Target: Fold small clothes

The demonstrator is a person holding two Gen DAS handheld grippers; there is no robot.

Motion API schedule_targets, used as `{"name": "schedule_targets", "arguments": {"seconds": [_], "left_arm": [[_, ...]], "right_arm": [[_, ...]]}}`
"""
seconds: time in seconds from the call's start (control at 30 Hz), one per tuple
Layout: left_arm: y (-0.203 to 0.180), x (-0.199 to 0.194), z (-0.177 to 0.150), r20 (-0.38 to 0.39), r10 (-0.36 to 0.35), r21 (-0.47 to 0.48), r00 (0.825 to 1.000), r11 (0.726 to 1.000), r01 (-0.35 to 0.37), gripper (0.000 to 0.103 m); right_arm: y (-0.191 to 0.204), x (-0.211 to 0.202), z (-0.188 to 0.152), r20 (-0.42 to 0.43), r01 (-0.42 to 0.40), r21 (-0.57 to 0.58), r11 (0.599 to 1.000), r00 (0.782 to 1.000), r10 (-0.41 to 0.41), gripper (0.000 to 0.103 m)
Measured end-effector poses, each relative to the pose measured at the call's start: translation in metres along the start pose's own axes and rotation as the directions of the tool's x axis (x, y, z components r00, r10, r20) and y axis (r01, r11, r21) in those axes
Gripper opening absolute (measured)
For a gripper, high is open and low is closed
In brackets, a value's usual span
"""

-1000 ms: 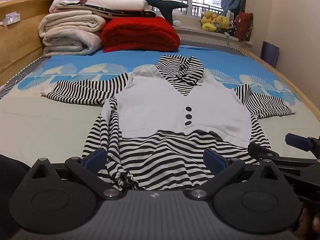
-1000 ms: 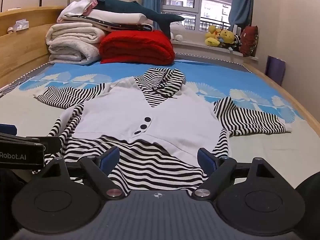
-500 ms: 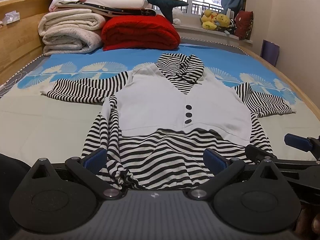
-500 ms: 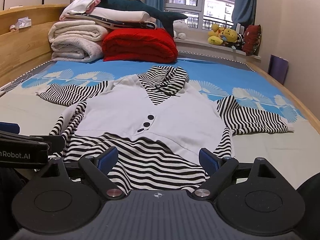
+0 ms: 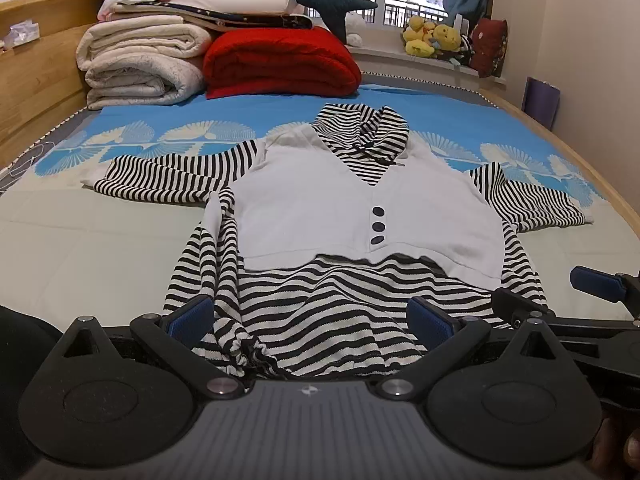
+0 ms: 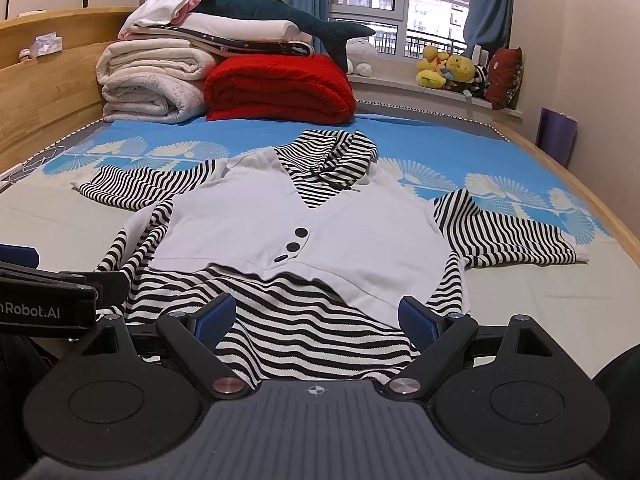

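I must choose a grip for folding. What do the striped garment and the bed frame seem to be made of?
The striped garment looks like soft knit fabric, matte: it drapes and gathers into limp folds. The bed frame appears to be light wood with a smooth finish: grain lines show, though it could be veneer.

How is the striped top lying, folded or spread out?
Spread out: the striped top lies flat on the bed, both sleeves out sideways, hem slightly bunched.

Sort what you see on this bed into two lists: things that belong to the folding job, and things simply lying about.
Part of the job:
striped top, spread flat
left tool, open
right tool, open

Lying about:
red blanket
white quilts
plush shark
yellow soft toys
tissue pack on the headboard
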State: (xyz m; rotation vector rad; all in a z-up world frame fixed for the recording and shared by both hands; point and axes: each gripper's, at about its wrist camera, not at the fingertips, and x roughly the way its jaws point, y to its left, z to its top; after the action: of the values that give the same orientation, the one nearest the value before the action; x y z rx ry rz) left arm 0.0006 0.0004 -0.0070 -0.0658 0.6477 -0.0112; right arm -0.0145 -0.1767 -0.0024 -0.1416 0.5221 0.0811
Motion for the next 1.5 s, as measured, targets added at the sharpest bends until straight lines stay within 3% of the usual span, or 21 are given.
{"name": "schedule_targets", "arguments": {"seconds": [0.03, 1.13, 1.33, 1.5], "left_arm": [[0.0, -0.001, 0.001, 0.029, -0.024, -0.029, 0.999, 0.999, 0.025, 0.102], [0.003, -0.002, 0.0, 0.02, -0.011, -0.028, 1.0, 1.0, 0.011, 0.102], [0.011, 0.002, 0.006, 0.002, -0.027, -0.091, 1.0, 0.996, 0.027, 0.102], [0.013, 0.013, 0.016, 0.005, -0.012, -0.076, 1.0, 0.997, 0.012, 0.102]], "right_arm": [[0.0, 0.0, 0.0, 0.0, 0.0, 0.0, 1.0, 1.0, 0.0, 0.089], [0.001, 0.003, -0.004, -0.004, 0.004, -0.009, 1.0, 1.0, -0.004, 0.091], [-0.009, 0.008, 0.0, -0.013, 0.037, 0.041, 0.998, 0.999, -0.036, 0.091], [-0.016, 0.013, 0.002, -0.048, 0.052, 0.079, 0.996, 0.998, -0.048, 0.091]]}}
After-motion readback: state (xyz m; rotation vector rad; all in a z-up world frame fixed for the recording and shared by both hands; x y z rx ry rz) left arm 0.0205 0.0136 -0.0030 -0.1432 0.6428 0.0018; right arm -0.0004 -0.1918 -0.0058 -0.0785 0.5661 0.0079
